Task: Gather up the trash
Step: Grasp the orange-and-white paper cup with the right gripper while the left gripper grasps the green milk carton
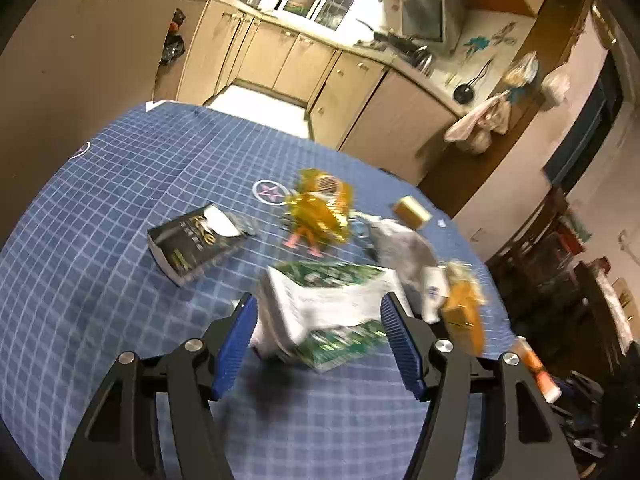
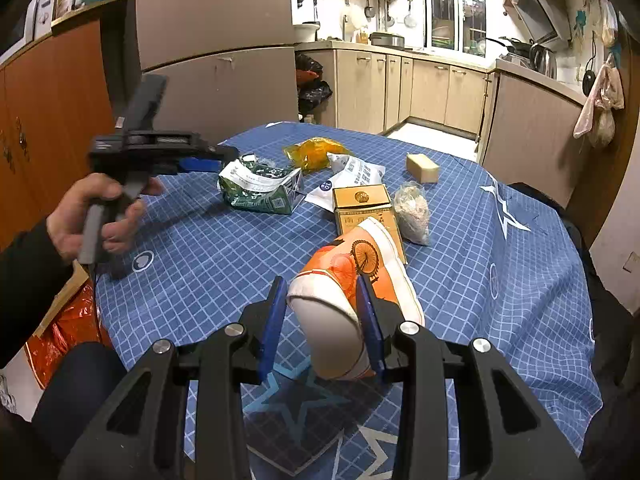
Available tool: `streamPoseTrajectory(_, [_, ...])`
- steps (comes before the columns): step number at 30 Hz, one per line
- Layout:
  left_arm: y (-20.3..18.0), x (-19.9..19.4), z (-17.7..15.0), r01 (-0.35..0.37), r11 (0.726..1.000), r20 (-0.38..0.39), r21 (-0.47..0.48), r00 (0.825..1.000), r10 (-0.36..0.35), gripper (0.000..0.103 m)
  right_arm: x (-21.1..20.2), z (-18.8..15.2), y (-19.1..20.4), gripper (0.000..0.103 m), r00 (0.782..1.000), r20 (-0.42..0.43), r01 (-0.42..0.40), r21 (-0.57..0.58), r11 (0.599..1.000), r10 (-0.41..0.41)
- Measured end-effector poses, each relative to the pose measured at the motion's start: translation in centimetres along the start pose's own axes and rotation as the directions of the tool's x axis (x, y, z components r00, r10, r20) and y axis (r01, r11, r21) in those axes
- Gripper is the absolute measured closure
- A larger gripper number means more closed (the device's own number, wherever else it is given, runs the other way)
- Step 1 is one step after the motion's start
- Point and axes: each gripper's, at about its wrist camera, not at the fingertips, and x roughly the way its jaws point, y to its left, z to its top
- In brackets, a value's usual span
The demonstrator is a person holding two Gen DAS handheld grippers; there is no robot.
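My left gripper (image 1: 318, 312) is open with its jaws on either side of a crumpled green and white carton (image 1: 324, 308), which also shows in the right wrist view (image 2: 260, 190); the left gripper shows there too (image 2: 208, 160), held by a hand. My right gripper (image 2: 322, 312) is shut on an orange and white paper cup (image 2: 344, 300), tilted above the table. Other trash lies on the blue checked tablecloth (image 2: 200, 264): a yellow wrapper (image 2: 314, 152), a white packet (image 2: 352, 180), a gold box (image 2: 364, 208), a clear bag of grey stuff (image 2: 412, 212) and a black box (image 1: 196, 240).
A beige block (image 2: 422, 168) sits toward the far side of the table. An orange bag (image 2: 64, 332) lies on the floor at the left table edge. A fridge (image 2: 216, 40) and kitchen cabinets (image 2: 400, 88) stand beyond the table.
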Motion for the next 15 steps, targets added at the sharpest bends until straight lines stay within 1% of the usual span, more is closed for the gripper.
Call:
streamPoseTrajectory(2, [1.0,0.9,0.7,0.001,1.0,-0.011,-0.019,1.0,-0.001,0.038,0.0,0.0,-0.1,0.069,1.0,0.001,-0.005,0.009,1.0,0.005])
streamPoseTrajectory(3, [1.4,1.4,1.2,0.002,1.0,-0.016,-0.025,1.0,-0.002,0.036,0.0,0.0,-0.1,0.069,1.0,-0.001,-0.005,0.011,1.0,0.005])
streamPoseTrajectory(4, [1.6,1.8,1.6,0.001,1.0,-0.023,-0.021,1.0,-0.001,0.034,0.2,-0.1,-0.1,0.069,1.0,-0.005,-0.003,0.011,1.0,0.003])
streamPoseTrajectory(5, [1.6,2.2,1.9,-0.005,1.0,-0.036,-0.015,0.999,0.005,0.034,0.3,-0.2,-0.1,0.069,1.0,-0.008,-0.001,0.012,1.0,0.001])
streamPoseTrajectory(7, [1.4,3.3,2.0,-0.001,1.0,-0.086,-0.006,0.996,0.0,0.034,0.5,-0.3,-0.1,0.069,1.0,-0.012,-0.001,0.021,1.0,0.002])
streamPoseTrajectory(9, [0.8,3.3,1.5,0.013,1.0,-0.12,0.006,0.993,-0.012,0.034,0.5,-0.4,-0.1,0.069,1.0,-0.011,-0.002,0.028,1.0,0.002])
streamPoseTrajectory(10, [0.2,3.0,0.9,0.053,0.999,-0.159,0.009,0.986,-0.05,0.035,0.5,-0.4,0.0,0.069,1.0,-0.011,-0.004,0.031,1.0,0.004])
streamPoseTrajectory(11, [-0.5,2.6,0.2,0.119,0.993,-0.195,0.013,0.974,-0.114,0.035,0.5,-0.4,-0.1,0.069,1.0,-0.01,-0.005,0.035,0.999,0.005])
streamPoseTrajectory(12, [-1.3,1.9,-0.5,0.154,0.987,-0.214,0.042,0.967,-0.142,0.036,0.4,-0.4,-0.1,0.068,1.0,-0.009,-0.004,0.037,0.999,0.004])
streamPoseTrajectory(13, [-1.6,1.5,-0.8,0.143,0.987,-0.215,0.068,0.969,-0.125,0.036,0.3,-0.4,-0.2,0.068,1.0,-0.007,-0.004,0.04,0.999,0.004])
streamPoseTrajectory(14, [-1.8,0.7,-1.1,0.126,0.988,-0.2,0.086,0.974,-0.106,0.036,0.2,-0.5,-0.2,0.068,1.0,-0.004,-0.005,0.045,0.999,0.005])
streamPoseTrajectory(15, [-1.8,0.1,-1.2,0.13,0.988,-0.183,0.083,0.977,-0.113,0.036,0.1,-0.5,-0.3,0.068,1.0,0.0,-0.006,0.051,0.999,0.006])
